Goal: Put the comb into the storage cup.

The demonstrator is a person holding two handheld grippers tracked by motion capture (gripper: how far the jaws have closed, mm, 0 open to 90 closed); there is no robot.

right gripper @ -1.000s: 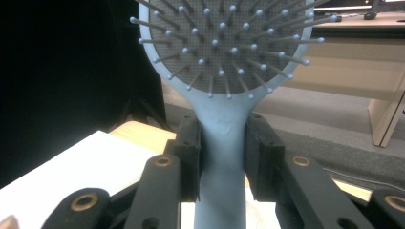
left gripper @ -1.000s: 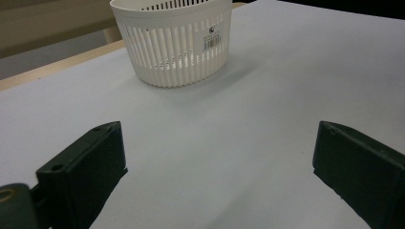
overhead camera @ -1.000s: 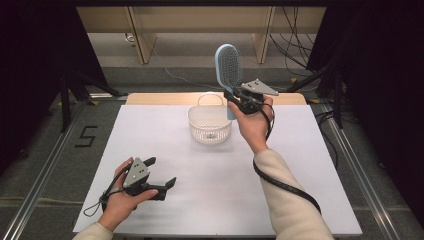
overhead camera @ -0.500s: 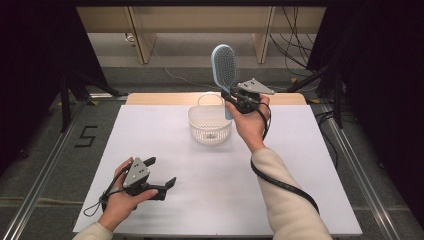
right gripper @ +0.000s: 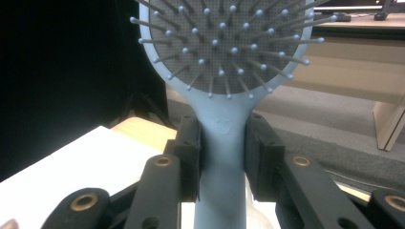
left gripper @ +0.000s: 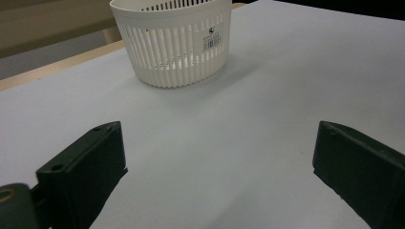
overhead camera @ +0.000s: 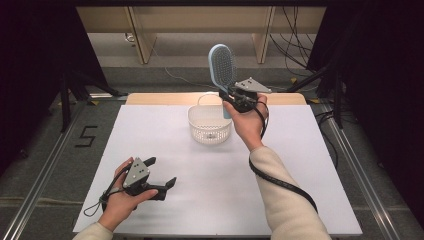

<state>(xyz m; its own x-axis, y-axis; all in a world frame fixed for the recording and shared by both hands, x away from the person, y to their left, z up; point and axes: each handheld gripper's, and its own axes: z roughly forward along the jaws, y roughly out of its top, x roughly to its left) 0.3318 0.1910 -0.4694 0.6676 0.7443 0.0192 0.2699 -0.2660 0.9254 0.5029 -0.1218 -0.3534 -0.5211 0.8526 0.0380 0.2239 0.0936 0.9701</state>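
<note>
Holding hairbrush (overhead camera: 222, 65) above basket (overhead camera: 210, 132)

the left gripper (overhead camera: 161, 176) rests low in its hand, jaws spread wide. the right gripper (overhead camera: 231, 96) is raised, jaws clamped.

- We read a black "5" (overhead camera: 86, 136) marked on the floor left of the table (overhead camera: 150, 130).
- We saw a small barcode label (left gripper: 211, 38) on the white basket (left gripper: 172, 47), its print too small to read.
</note>
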